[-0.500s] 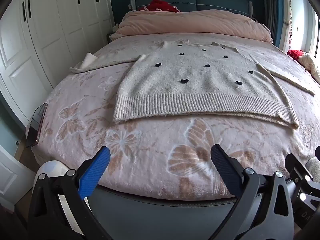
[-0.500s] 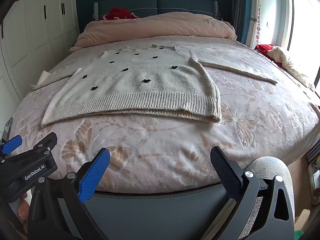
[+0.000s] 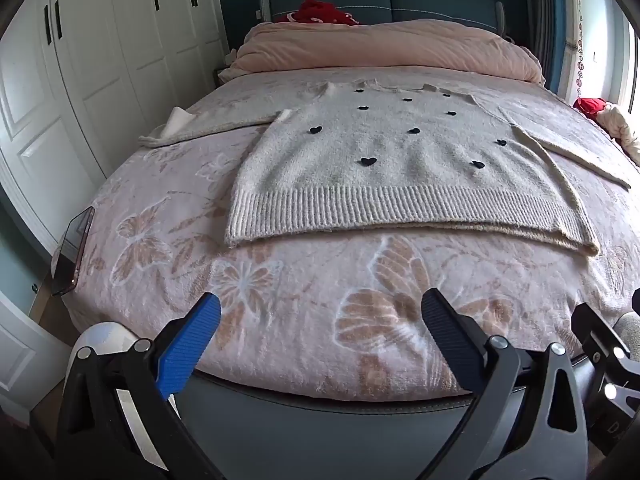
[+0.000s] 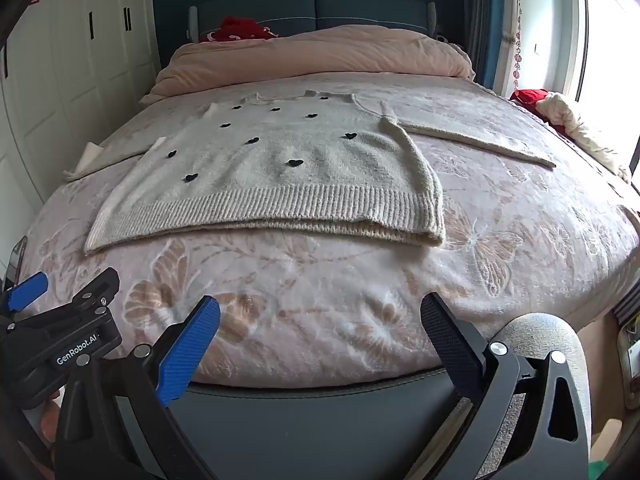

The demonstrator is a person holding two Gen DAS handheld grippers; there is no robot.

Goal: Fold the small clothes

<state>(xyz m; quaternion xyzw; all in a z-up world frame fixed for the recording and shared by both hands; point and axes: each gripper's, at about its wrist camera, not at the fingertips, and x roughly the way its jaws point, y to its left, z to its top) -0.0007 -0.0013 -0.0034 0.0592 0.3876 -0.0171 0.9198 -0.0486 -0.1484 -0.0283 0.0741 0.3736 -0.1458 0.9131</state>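
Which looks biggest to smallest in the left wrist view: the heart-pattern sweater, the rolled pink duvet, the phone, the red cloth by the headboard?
1. Heart-pattern sweater
2. Rolled pink duvet, though it lies farther back, so this is unsure
3. Phone and red cloth look alike; the phone is nearer, so no ranking.

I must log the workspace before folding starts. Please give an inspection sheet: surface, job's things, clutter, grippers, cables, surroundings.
Surface: bed with a pink butterfly blanket.
Job's things: cream sweater with black hearts, lying flat, both sleeves spread out, unfolded.
Clutter: phone at the bed's left edge; rolled pink duvet; red cloth by the headboard.
Grippers: left gripper and right gripper open, empty, short of the sweater.
Cables: nothing seen.
Surroundings: white wardrobe on the left, window on the right.
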